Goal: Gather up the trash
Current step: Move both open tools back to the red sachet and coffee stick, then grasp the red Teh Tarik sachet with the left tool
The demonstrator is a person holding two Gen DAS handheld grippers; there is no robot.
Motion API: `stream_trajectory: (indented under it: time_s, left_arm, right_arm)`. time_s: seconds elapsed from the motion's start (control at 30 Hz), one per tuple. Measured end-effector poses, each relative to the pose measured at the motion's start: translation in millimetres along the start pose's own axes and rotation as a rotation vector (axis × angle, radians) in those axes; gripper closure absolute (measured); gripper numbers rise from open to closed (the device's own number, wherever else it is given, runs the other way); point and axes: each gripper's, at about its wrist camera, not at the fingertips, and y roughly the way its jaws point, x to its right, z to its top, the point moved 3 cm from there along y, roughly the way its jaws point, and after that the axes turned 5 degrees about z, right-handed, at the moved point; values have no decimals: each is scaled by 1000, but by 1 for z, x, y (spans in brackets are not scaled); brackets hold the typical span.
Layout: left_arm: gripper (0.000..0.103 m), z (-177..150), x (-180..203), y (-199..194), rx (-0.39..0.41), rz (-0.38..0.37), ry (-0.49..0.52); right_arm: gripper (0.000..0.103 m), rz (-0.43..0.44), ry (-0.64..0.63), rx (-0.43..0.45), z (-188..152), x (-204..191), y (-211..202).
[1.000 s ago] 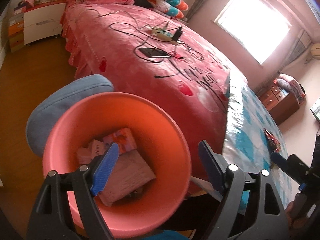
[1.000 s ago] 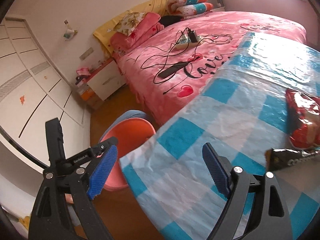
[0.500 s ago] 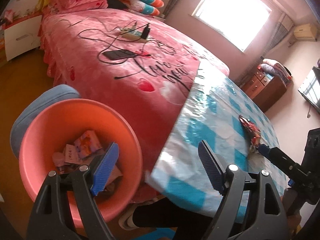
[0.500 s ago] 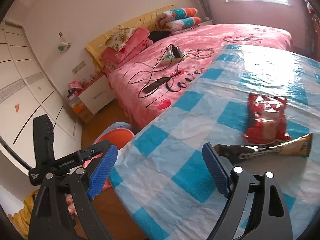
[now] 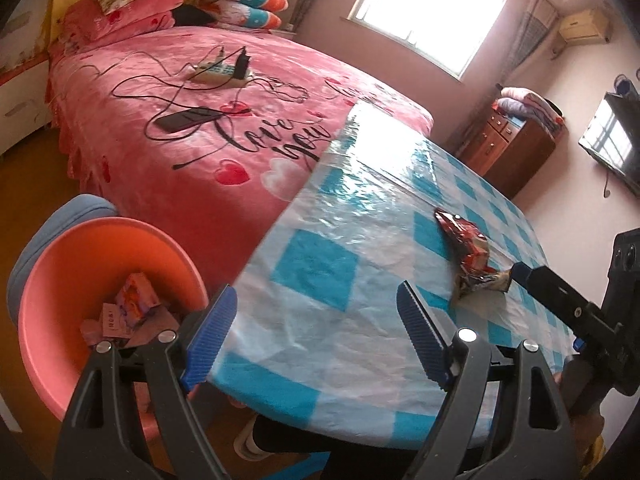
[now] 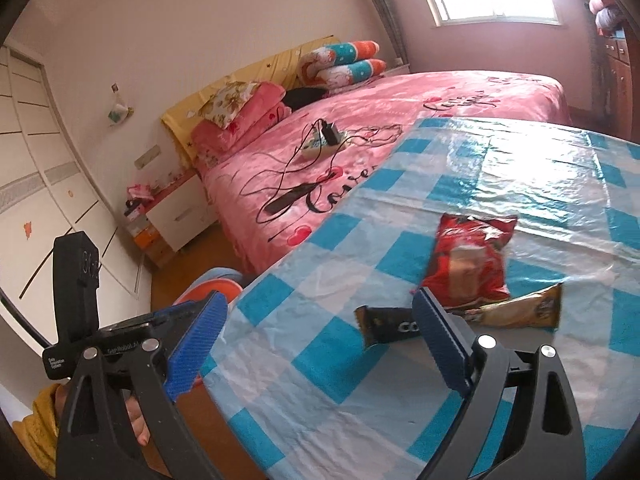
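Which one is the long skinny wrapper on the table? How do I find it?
Look at the table with the blue and white checked cloth. Near its front edge lie two wrappers, touching. The long wrapper is the flat, narrow one, dark at one end and gold at the other, lying just in front of the puffy red snack bag.

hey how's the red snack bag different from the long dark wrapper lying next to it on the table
The red bag is broad and puffy; the dark wrapper is long, narrow and flat. The bag is red with a pale picture; the wrapper runs from black to gold. The bag lies farther from the right gripper; the wrapper lies nearest its fingers. Both rest on the checked tablecloth, overlapping.
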Motion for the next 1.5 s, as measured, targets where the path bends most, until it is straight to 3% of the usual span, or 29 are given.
stream_trajectory:
  time_s: [0.8,1.5]
  left_arm:
    - [20,-10,78,11,-46,-31,150]
    - [20,0,160,30,-91,-74,283]
  right_arm:
    - [10,-42,109,80,12,63,-47]
    - [9,-127,332,175,15,170,-104]
